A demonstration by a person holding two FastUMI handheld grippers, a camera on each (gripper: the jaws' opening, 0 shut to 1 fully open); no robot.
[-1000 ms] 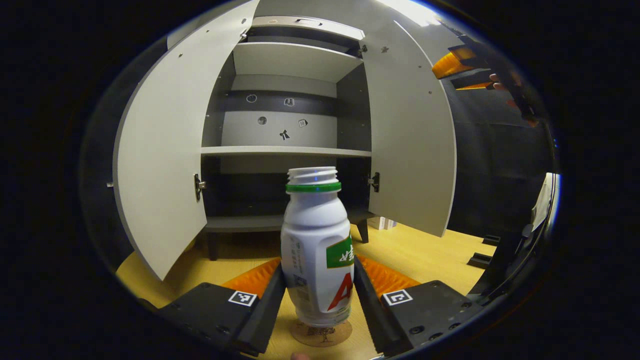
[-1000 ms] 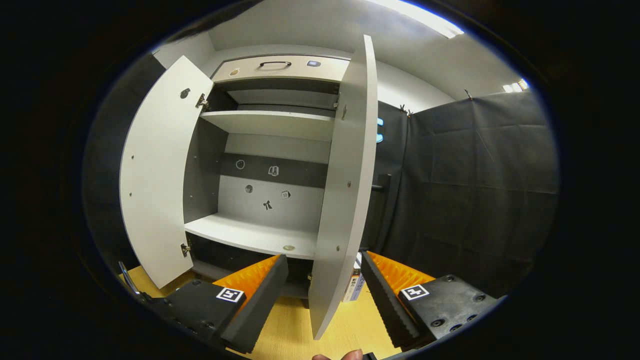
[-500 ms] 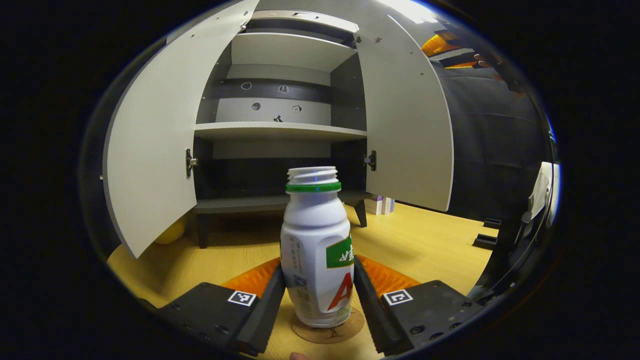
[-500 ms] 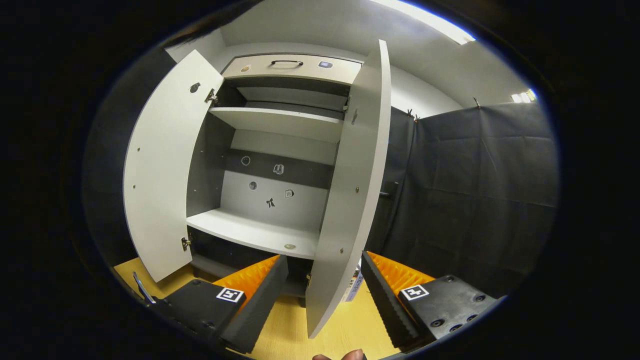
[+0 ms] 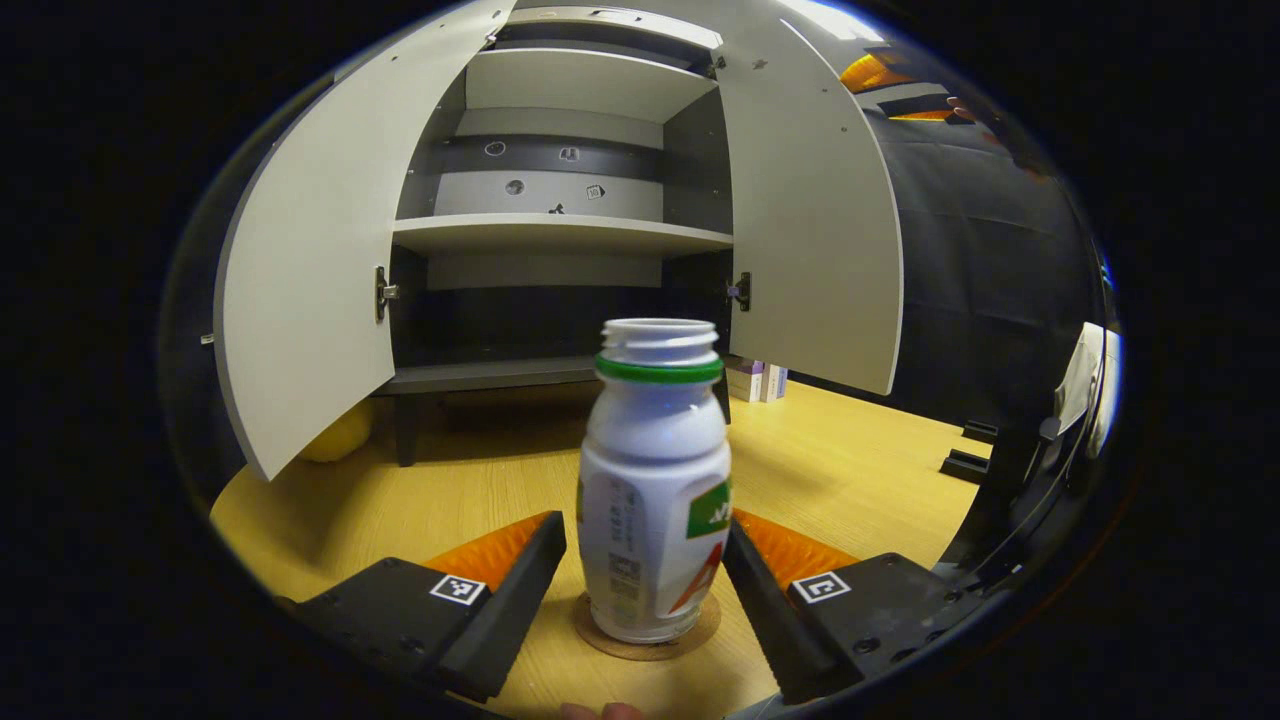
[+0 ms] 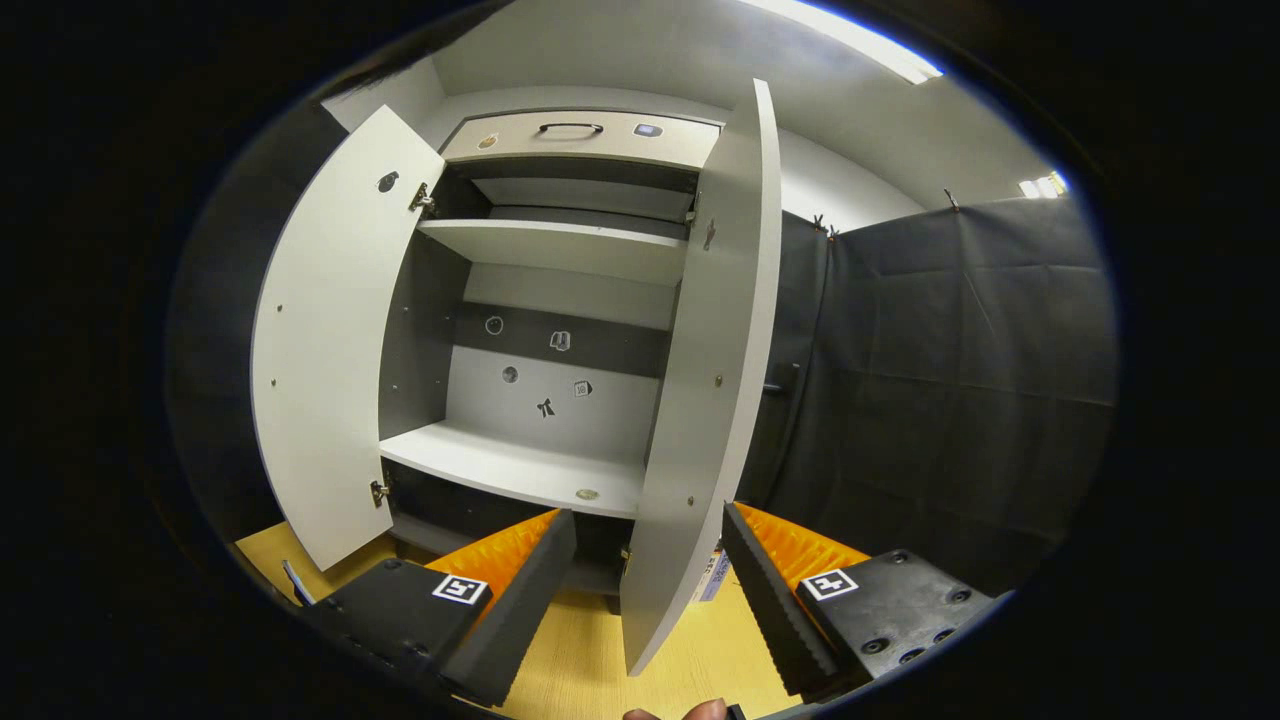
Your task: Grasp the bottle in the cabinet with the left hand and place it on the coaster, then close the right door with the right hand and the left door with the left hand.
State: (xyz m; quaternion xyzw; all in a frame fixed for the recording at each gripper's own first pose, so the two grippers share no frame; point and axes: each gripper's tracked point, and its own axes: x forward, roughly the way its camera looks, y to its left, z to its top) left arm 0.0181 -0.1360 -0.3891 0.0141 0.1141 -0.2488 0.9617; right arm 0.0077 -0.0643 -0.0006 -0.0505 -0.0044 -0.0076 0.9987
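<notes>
A white bottle (image 5: 655, 500) with a green neck ring and no cap stands upright on a round cork coaster (image 5: 700, 628) on the wooden table. My left gripper (image 5: 642, 528) is open around it, with a clear gap at the left finger and the right finger close to the bottle's side. Behind it the cabinet (image 5: 560, 235) stands with its left door (image 5: 310, 250) and right door (image 5: 810, 230) swung open. My right gripper (image 6: 648, 520) is open and holds nothing. It faces the edge of the right door (image 6: 715, 350), some way off. The left door (image 6: 325, 330) is wide open.
A yellow ball (image 5: 340, 440) lies under the left door. Small boxes (image 5: 755, 380) stand by the cabinet's right leg. Black stand feet (image 5: 965, 460) sit on the table (image 5: 850, 470) at the right. A drawer with a handle (image 6: 570, 135) tops the cabinet.
The left gripper's fingers have spread apart and let go of the bottle, which now stands on the coaster. The right gripper has barely shifted before the right door.
</notes>
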